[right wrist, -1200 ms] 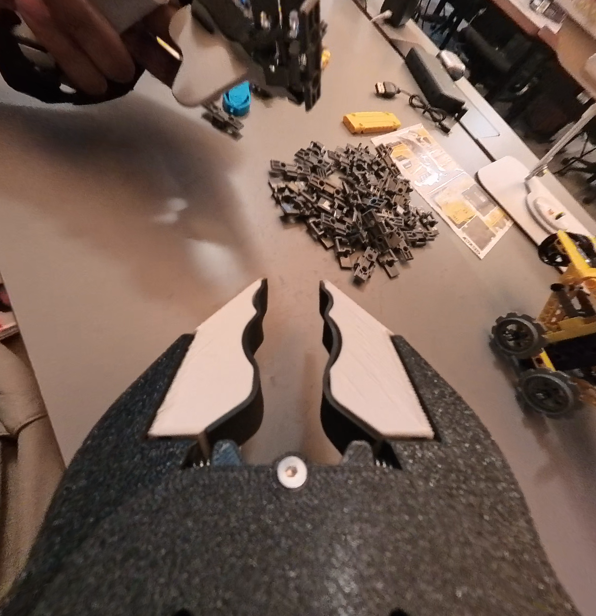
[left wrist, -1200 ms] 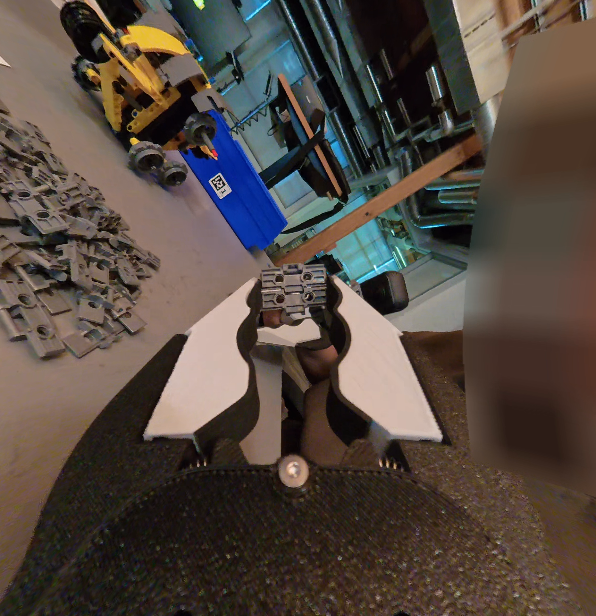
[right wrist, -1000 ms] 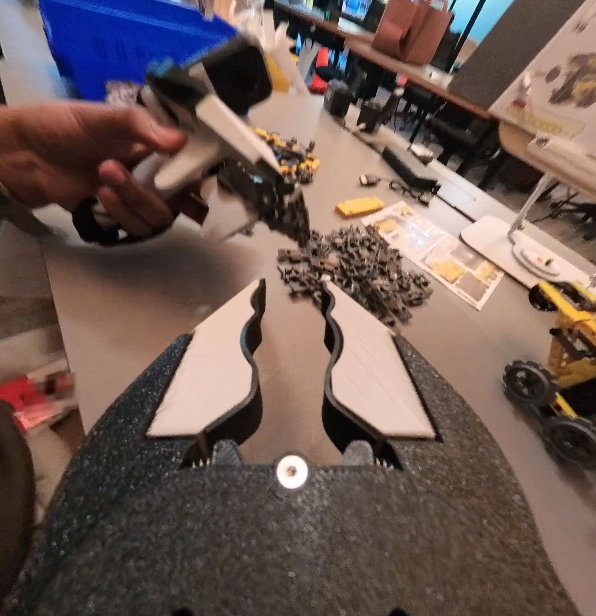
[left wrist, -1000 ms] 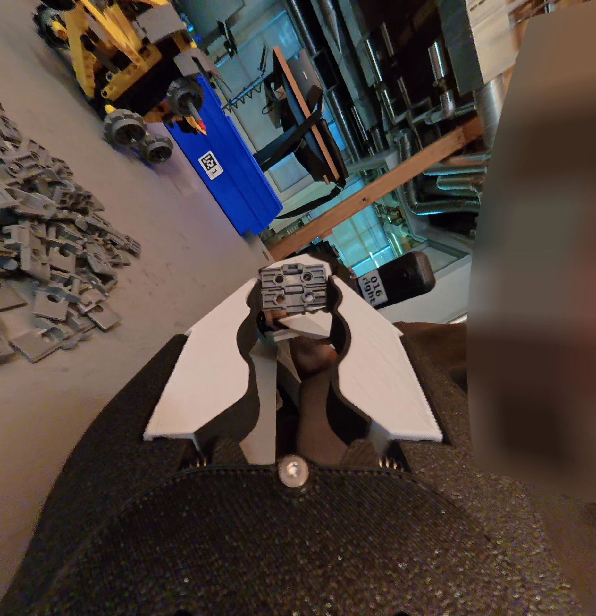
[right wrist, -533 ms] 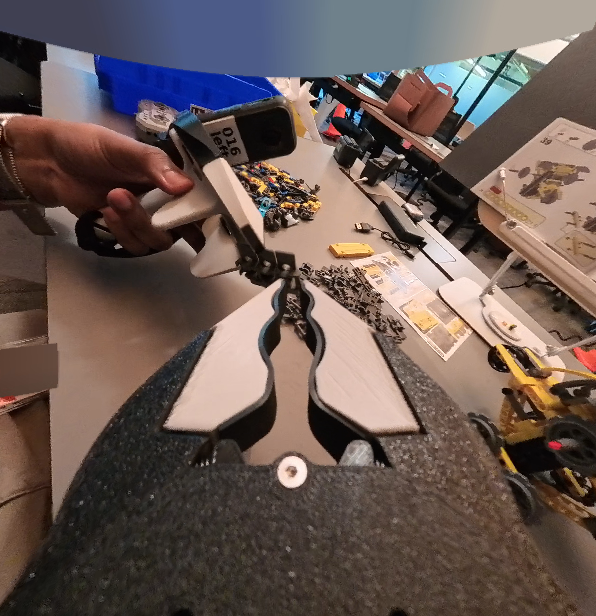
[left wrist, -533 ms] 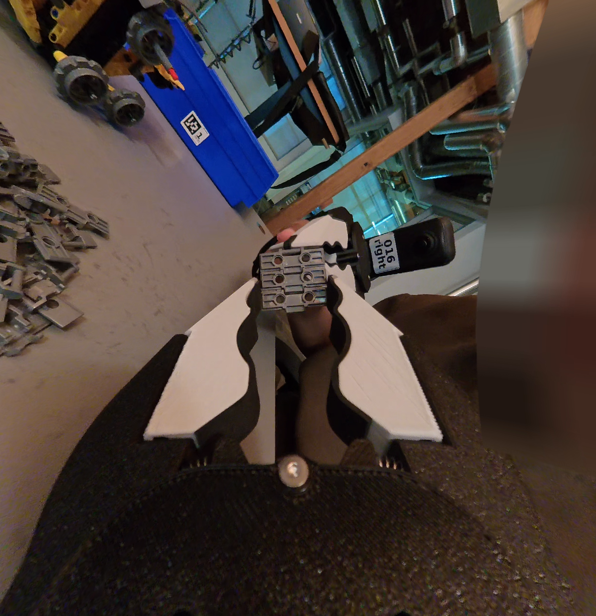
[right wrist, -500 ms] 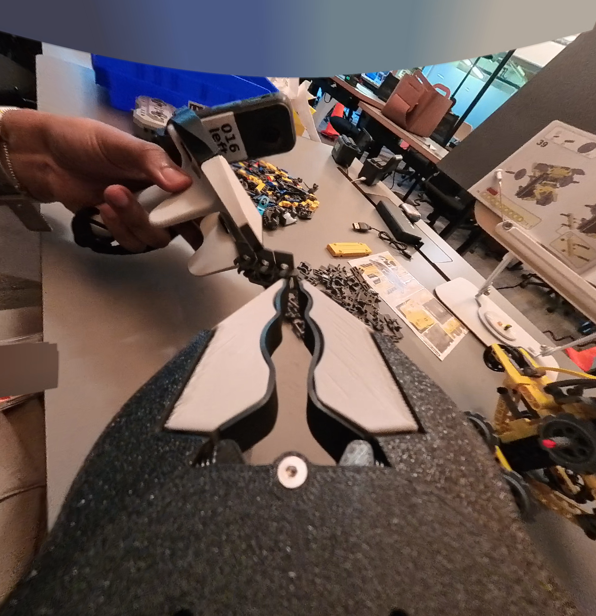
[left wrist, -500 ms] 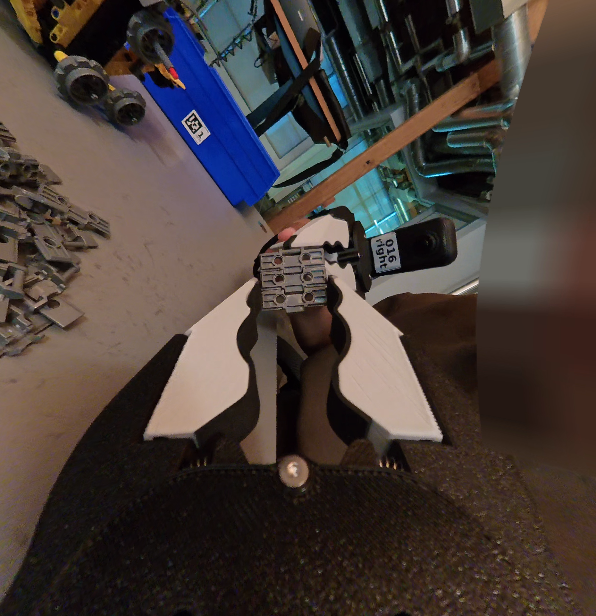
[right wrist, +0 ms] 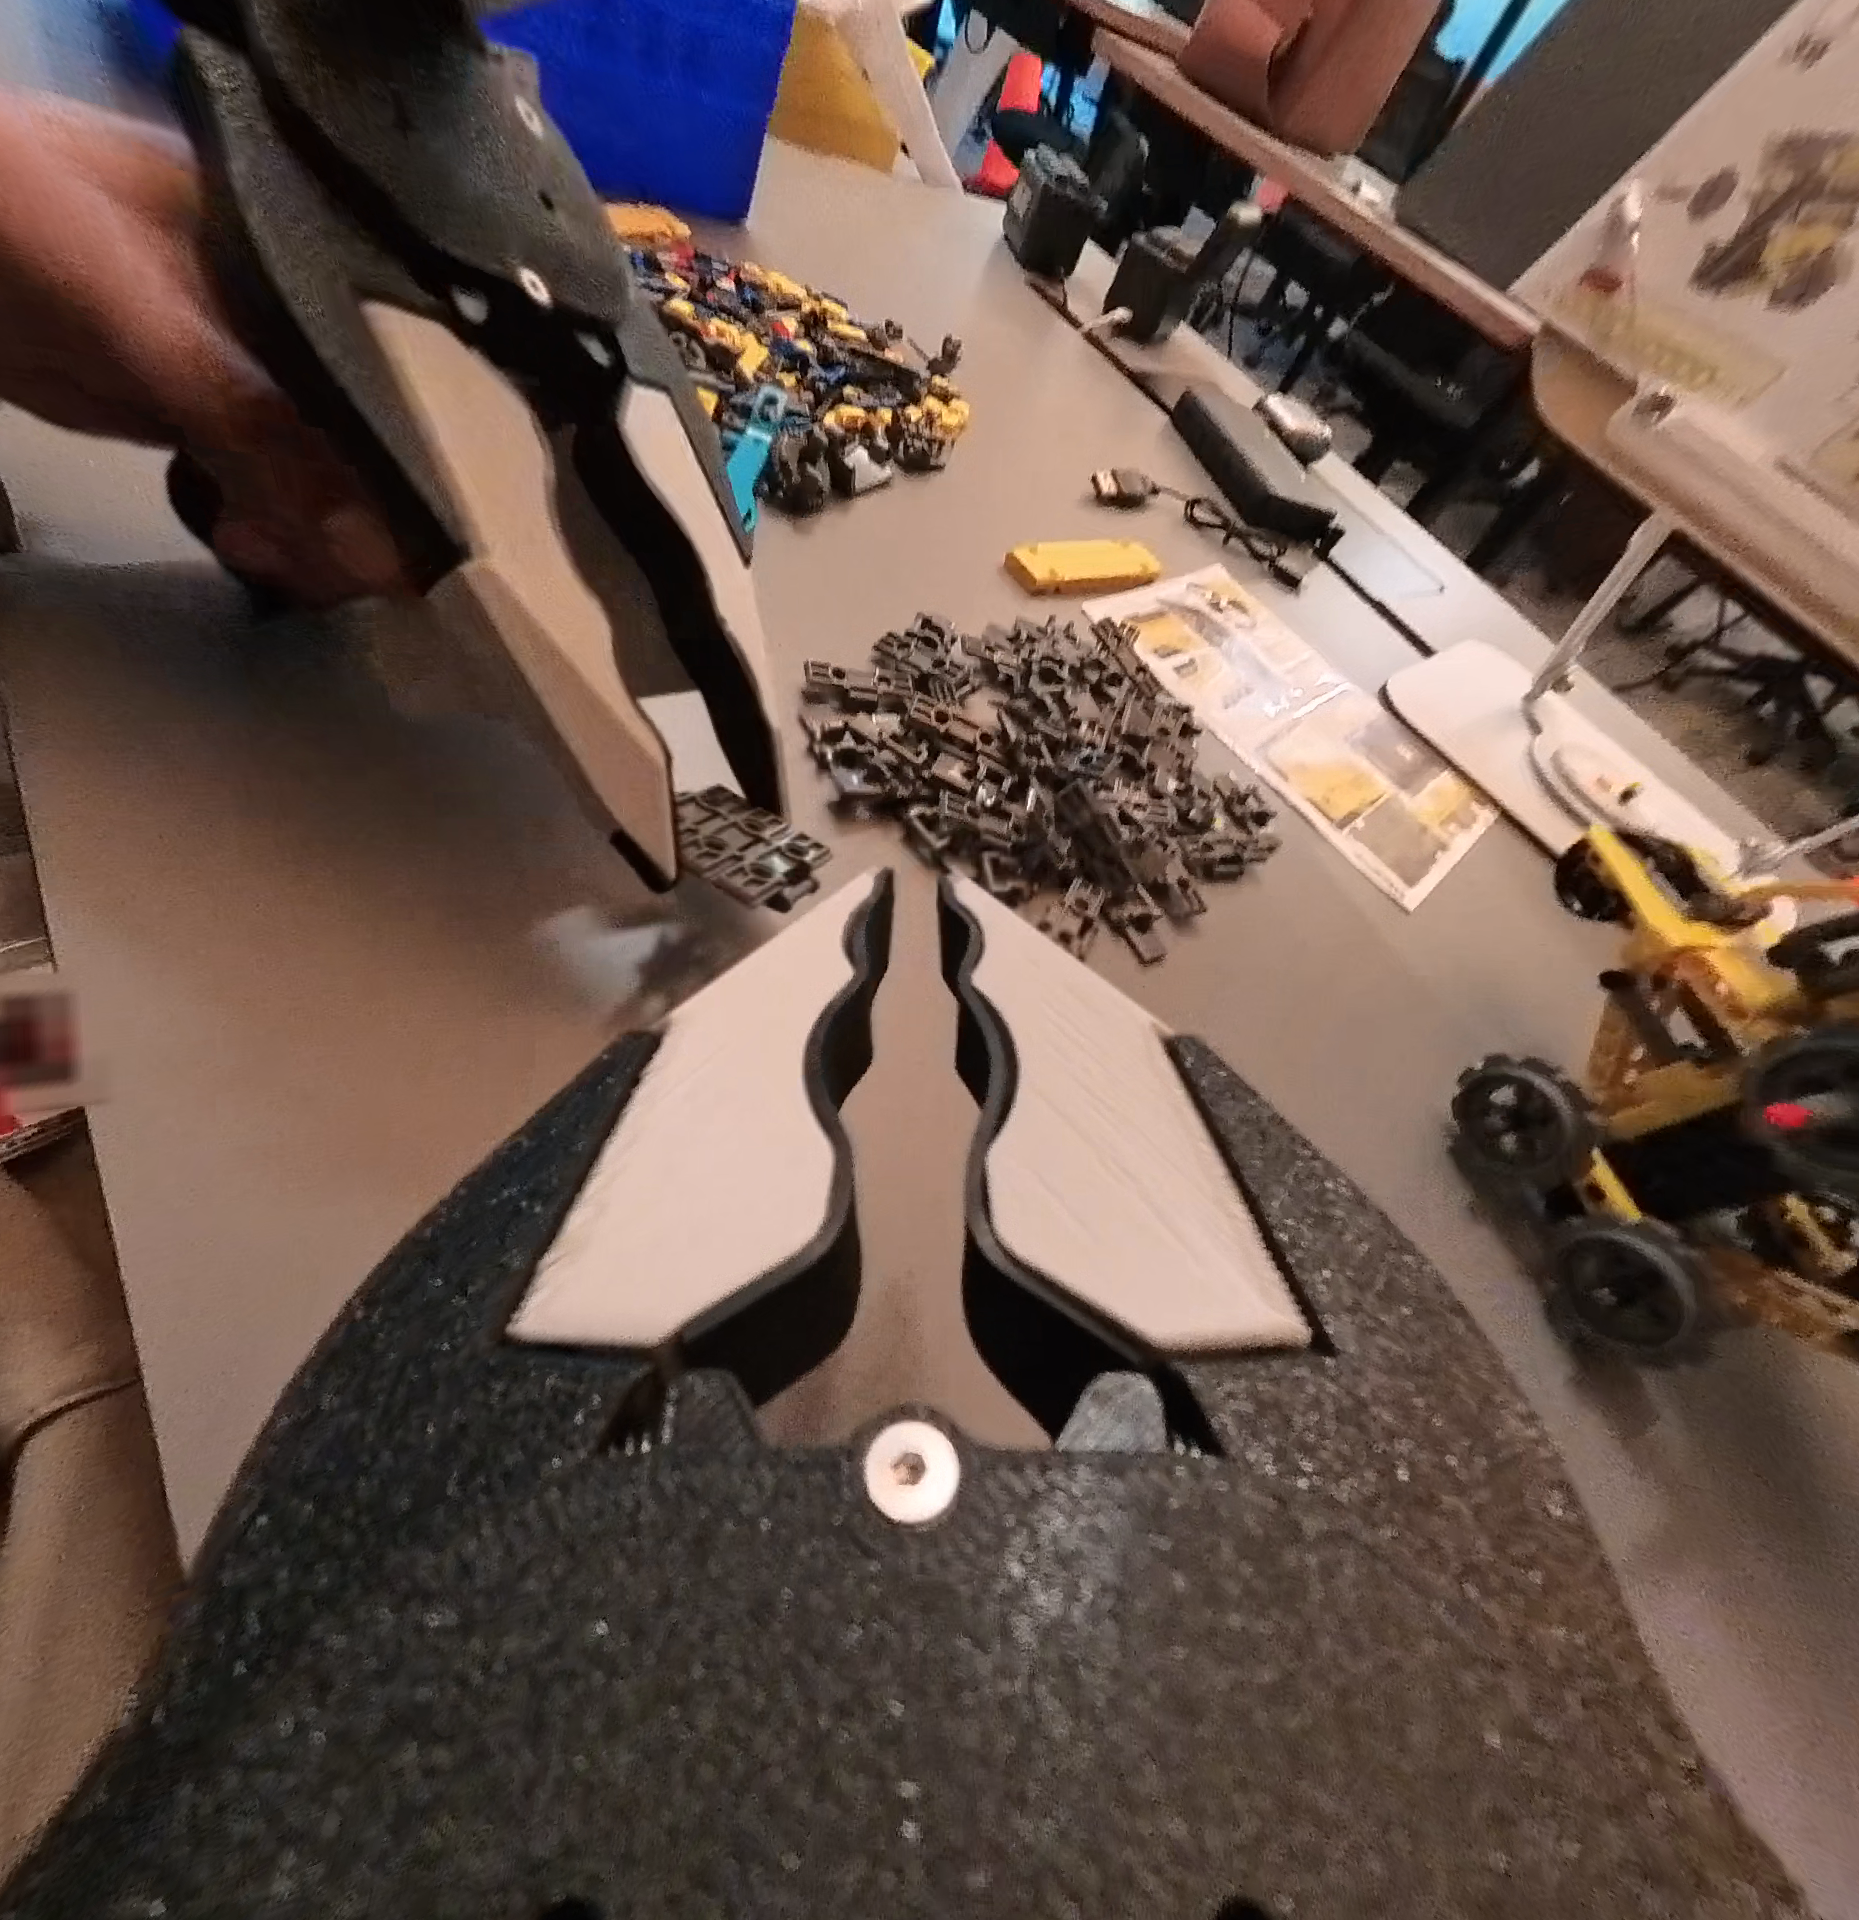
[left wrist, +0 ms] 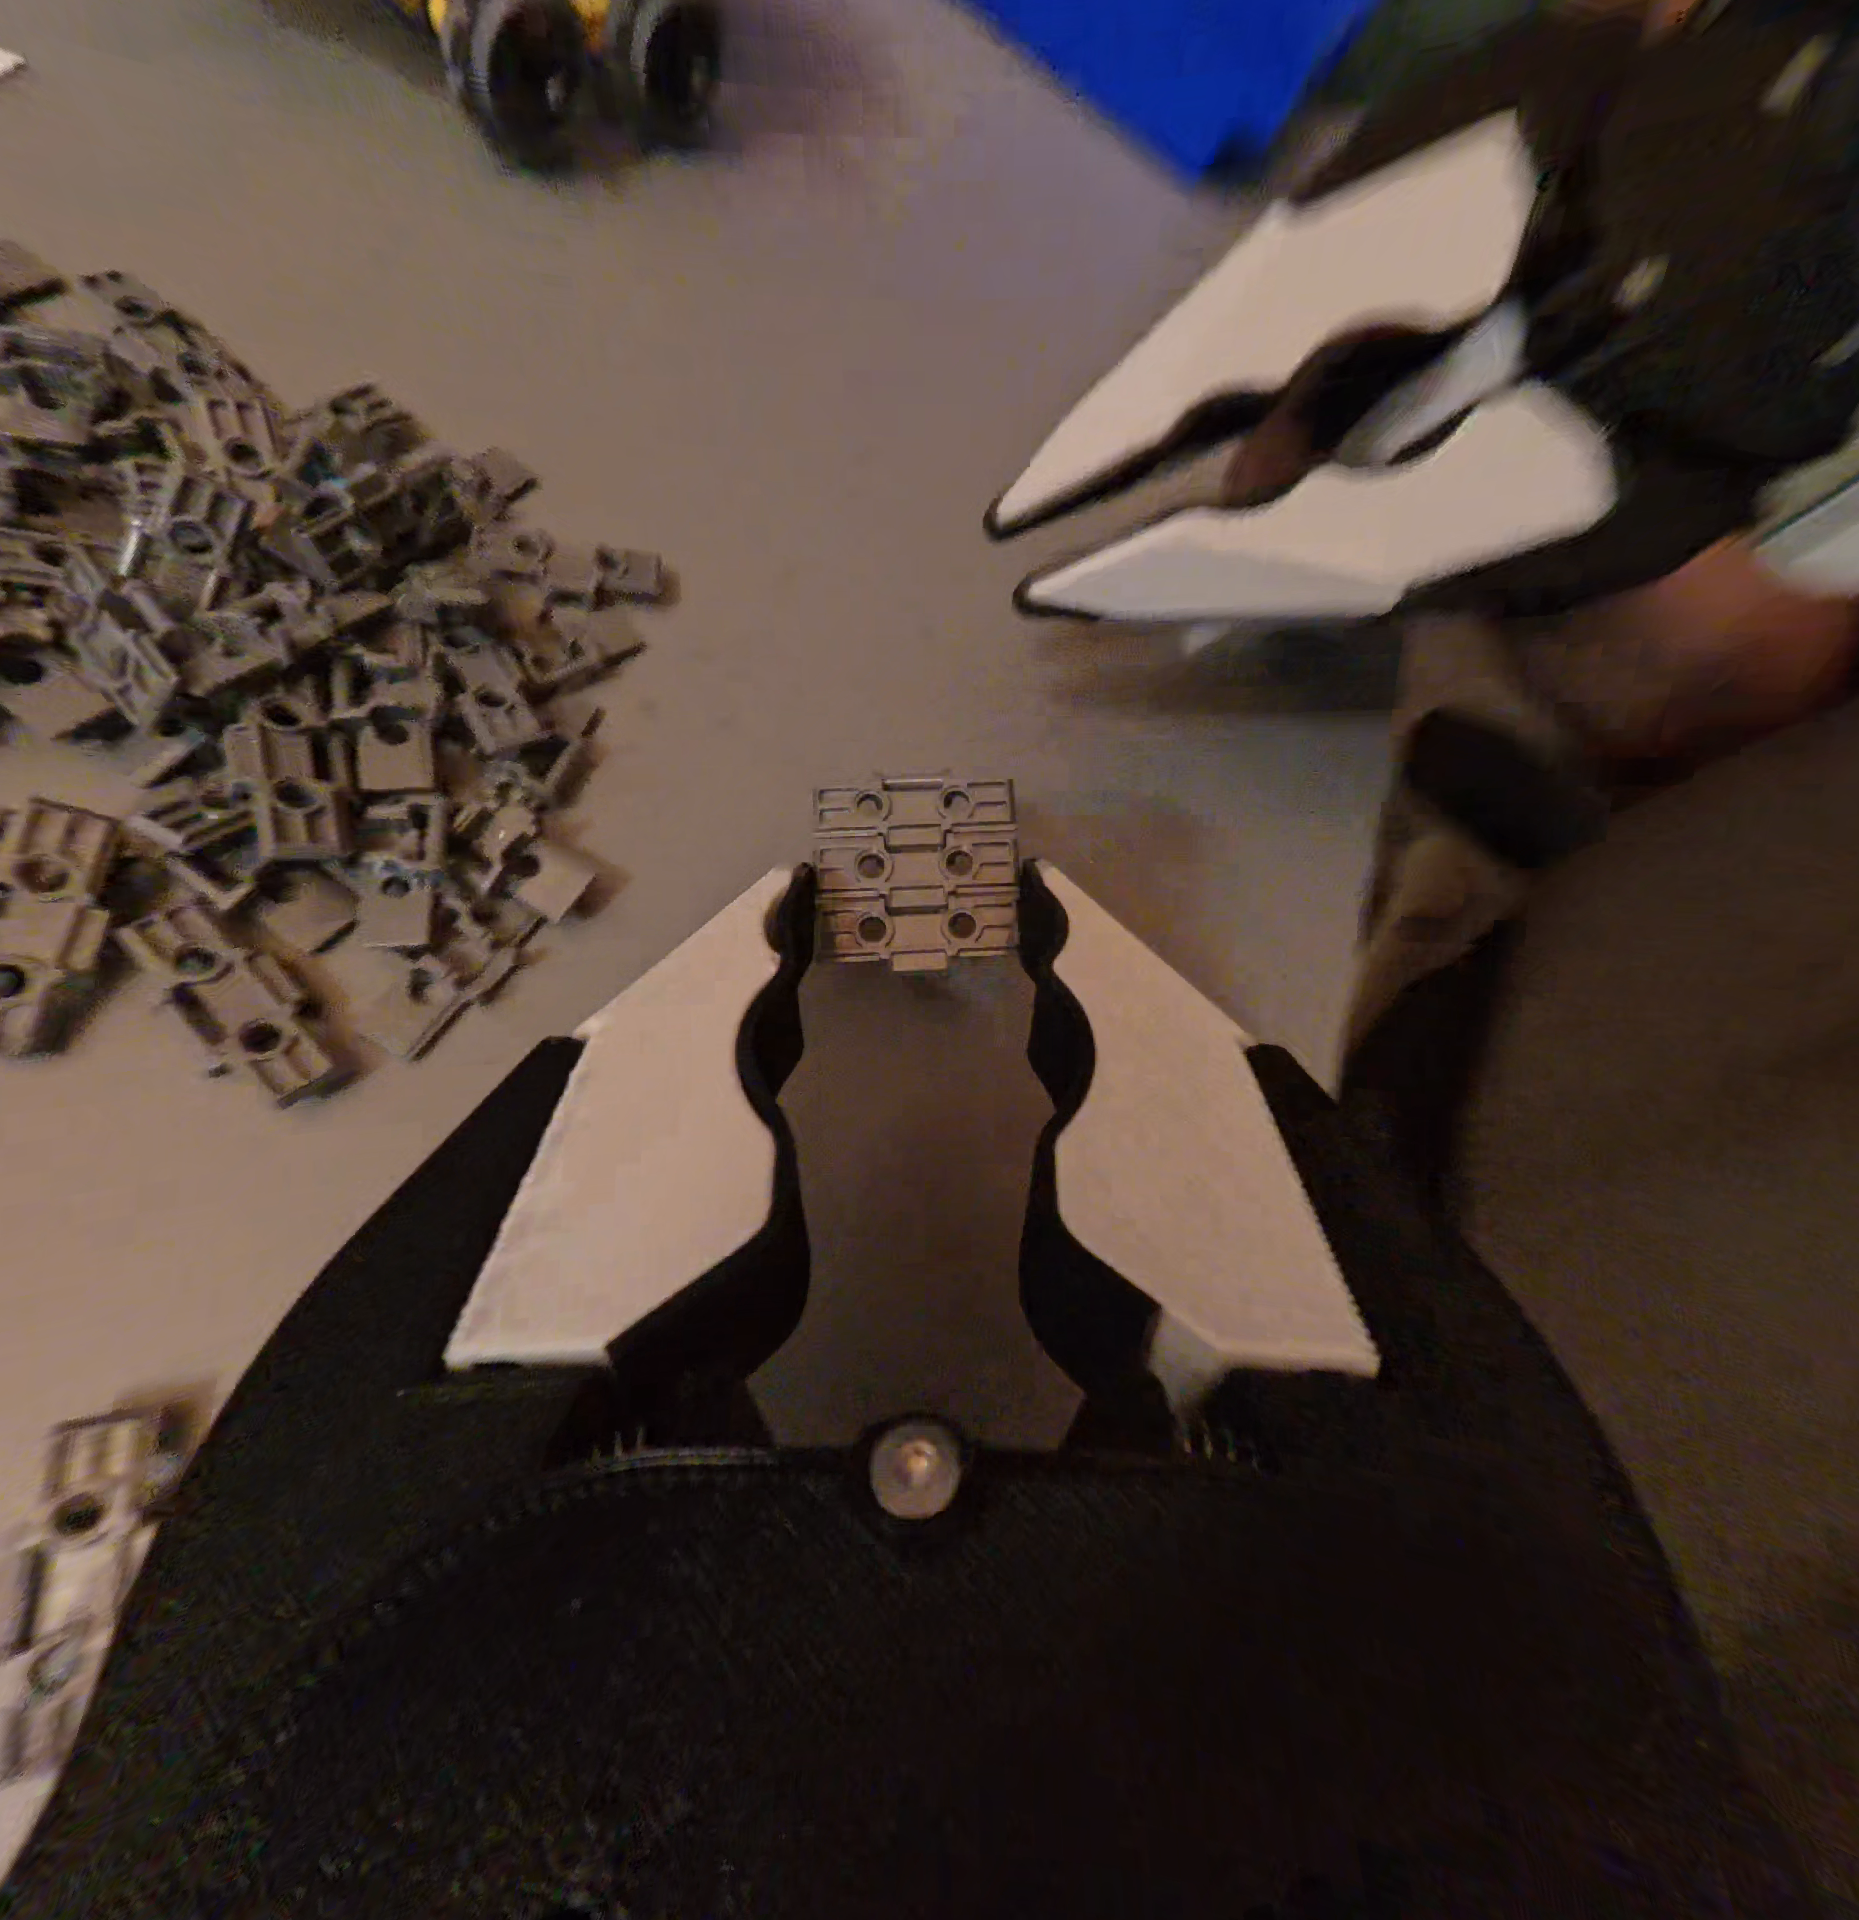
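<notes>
My left gripper (left wrist: 914, 894) is shut on a short strip of three joined grey track links (left wrist: 912, 868) and holds it low over the grey table (left wrist: 800, 364). In the right wrist view the left gripper (right wrist: 712, 831) points down at the table with the strip (right wrist: 769, 857) at its tips. My right gripper (right wrist: 914, 885) is empty, its jaws a narrow gap apart, just right of the strip. It shows blurred at the upper right of the left wrist view (left wrist: 1008, 561). A pile of loose grey links (left wrist: 281, 675) lies left of the strip, also seen in the right wrist view (right wrist: 1039, 769).
A yellow wheeled model (right wrist: 1735, 1091) stands at the right. An instruction booklet (right wrist: 1309, 727), a yellow piece (right wrist: 1081, 566), a heap of coloured pieces (right wrist: 800, 343) and a white lamp base (right wrist: 1476, 727) lie beyond the pile. A blue bin (right wrist: 644, 83) stands at the back. There is about 6 cm between the tips of the two grippers. About 25 cm separates my left fingertips from the yellow piece (right wrist: 1081, 566).
The left gripper has swung down from mid-air to the table with the strip. The right gripper pressed a third link onto the strip, let go and drew back.
</notes>
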Available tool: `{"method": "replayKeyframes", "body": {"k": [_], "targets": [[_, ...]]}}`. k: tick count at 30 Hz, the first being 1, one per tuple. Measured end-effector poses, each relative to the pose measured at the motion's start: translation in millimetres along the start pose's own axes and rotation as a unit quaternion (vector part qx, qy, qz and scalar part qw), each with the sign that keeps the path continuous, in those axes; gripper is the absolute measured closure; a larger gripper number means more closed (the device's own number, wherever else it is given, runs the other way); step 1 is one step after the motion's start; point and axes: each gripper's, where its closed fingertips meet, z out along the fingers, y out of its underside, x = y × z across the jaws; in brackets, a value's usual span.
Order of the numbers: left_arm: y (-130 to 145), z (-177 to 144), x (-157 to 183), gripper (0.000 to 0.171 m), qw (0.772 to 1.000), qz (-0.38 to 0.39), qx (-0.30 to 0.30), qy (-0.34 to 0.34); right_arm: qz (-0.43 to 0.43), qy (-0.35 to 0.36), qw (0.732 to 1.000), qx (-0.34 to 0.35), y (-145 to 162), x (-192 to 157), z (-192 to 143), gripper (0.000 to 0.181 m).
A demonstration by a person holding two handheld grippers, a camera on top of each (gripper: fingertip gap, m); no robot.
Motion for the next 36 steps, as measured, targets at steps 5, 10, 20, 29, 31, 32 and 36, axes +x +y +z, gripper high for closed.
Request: {"method": "replayKeyframes", "body": {"k": [5, 10, 20, 29, 31, 32, 36], "targets": [[24, 8, -11, 0.133, 0.983, 0.127, -0.089, -0.094, 0.008, 0.008, 1.0, -0.014, 10, -1, -3, 0.172], [22, 8, -14, 0.126, 0.985, 0.124, -0.076, -0.094, 0.006, 0.007, 1.0, -0.026, 14, -2, -1, 0.171], [22, 0, -24, 0.127, 0.986, 0.108, -0.075, -0.107, 0.008, 0.009, 0.999, -0.044, 19, -1, 3, 0.171], [8, -9, -19, 0.124, 0.996, 0.049, -0.025, -0.064, 0.058, -0.005, 0.998, -0.036, 18, 5, 2, 0.169], [10, -9, -21, 0.123, 0.996, 0.047, -0.029, -0.065, 0.063, -0.007, 0.997, -0.037, 19, 6, 3, 0.169], [10, -9, -22, 0.123, 0.996, 0.049, -0.029, -0.068, 0.066, -0.007, 0.997, -0.038, 19, 6, 3, 0.168], [12, -5, -19, 0.123, 0.997, 0.043, -0.031, -0.055, 0.075, -0.013, 0.996, -0.043, 21, 7, 4, 0.167]]}}
